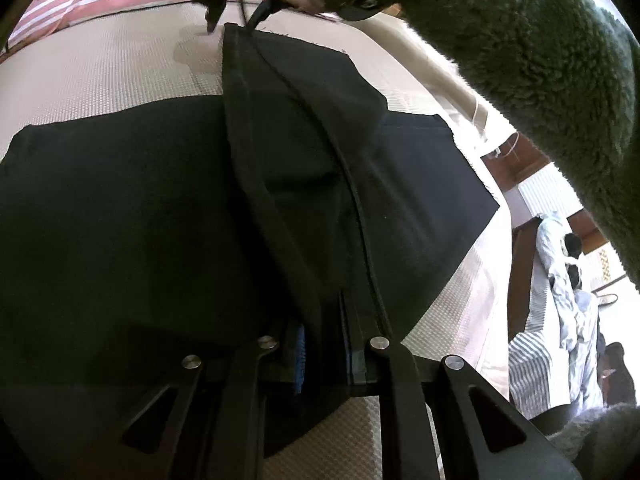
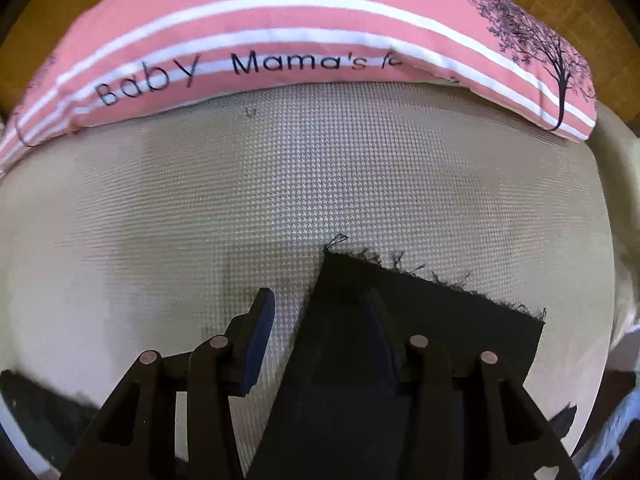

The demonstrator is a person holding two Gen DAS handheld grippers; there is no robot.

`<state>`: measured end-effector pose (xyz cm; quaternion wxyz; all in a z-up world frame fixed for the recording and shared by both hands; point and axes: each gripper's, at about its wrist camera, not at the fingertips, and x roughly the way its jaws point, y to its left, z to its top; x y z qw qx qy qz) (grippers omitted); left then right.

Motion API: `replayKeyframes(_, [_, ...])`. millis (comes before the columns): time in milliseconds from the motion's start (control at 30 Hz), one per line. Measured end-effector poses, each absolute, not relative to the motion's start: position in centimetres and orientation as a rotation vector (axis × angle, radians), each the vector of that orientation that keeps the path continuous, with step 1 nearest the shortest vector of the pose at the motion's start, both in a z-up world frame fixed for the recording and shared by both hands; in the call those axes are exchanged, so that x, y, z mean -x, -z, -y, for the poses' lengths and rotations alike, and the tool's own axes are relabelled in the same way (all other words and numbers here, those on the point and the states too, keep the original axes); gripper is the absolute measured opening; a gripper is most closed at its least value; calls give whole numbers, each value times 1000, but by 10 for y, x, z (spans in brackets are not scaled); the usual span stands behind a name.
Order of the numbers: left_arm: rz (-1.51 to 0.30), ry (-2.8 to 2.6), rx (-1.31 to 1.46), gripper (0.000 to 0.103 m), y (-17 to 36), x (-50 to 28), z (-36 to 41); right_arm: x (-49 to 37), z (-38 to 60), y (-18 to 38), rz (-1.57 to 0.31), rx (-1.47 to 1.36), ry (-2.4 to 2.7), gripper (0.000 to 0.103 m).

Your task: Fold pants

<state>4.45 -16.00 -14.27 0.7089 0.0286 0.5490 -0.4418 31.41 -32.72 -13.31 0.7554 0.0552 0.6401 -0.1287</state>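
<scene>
Black pants (image 1: 120, 208) lie spread on a beige textured mattress (image 1: 100, 76). One leg (image 1: 304, 120) is folded over them and runs from my left gripper up to my right gripper. At the bottom of the left wrist view, my left gripper (image 1: 324, 340) is shut on a fold of the pants. My right gripper (image 1: 224, 4) sits at the far hem corner, held by a hand in a green fleece sleeve (image 1: 520, 60). In the right wrist view, my right gripper (image 2: 318, 294) stands open, pointing down. The frayed hem (image 2: 420, 276) lies under its right finger, while its left finger (image 2: 260, 328) is over bare mattress (image 2: 200, 208).
A pink striped pillow (image 2: 304, 28) printed "Baby Mama's" lies along the far side of the mattress. The mattress edge (image 1: 496, 272) drops off at the right. Beyond it, striped and pale clothes (image 1: 552, 320) are heaped on the floor.
</scene>
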Motion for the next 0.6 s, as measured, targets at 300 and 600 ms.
replayKeyframes(300, [-1206,972,-63,13,143,-45,161,-308,348,132,-1355,-283,334,9])
replayKeyframes(600, [-1164,926,-143,6,137,-38,166,-214,432,68,-1152,-556,335,7])
